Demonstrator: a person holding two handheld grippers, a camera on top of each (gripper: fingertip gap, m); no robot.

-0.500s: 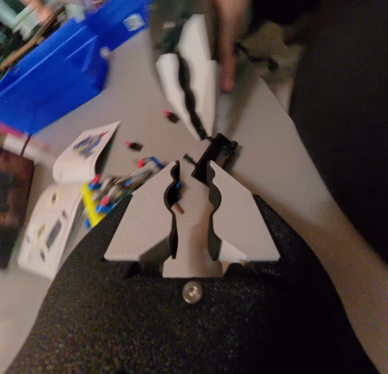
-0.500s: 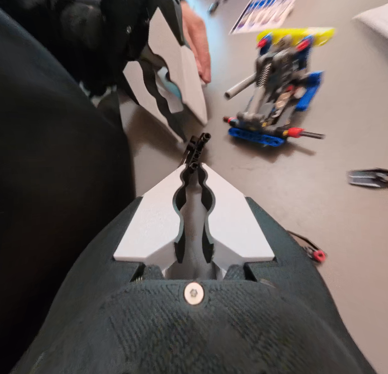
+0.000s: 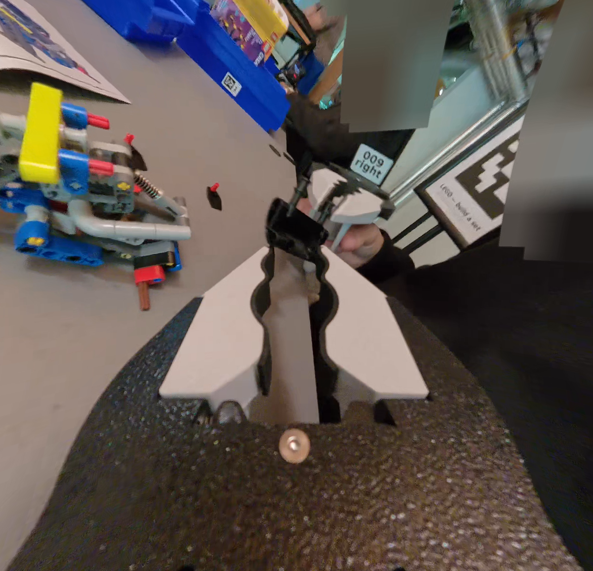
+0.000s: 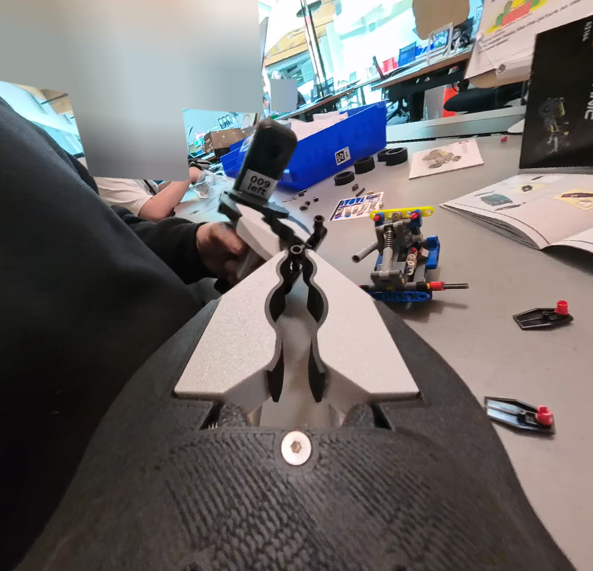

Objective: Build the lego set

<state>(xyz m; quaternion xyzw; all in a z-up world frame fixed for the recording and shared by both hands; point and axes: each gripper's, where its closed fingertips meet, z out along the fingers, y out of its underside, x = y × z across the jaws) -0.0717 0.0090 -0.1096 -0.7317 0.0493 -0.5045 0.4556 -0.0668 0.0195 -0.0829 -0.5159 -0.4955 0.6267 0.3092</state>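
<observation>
Holding a black brick part (image 3: 293, 231) above the desk (image 3: 192, 158), the left gripper (image 3: 293, 254) has its fingers narrow around it, and the right gripper (image 4: 296, 257) pinches its black pin (image 4: 296, 251).

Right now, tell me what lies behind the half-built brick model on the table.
Behind the half-built brick model lies a sticker sheet, then small black pieces, black tyres and a blue bin. The table directly under the model is covered.
</observation>
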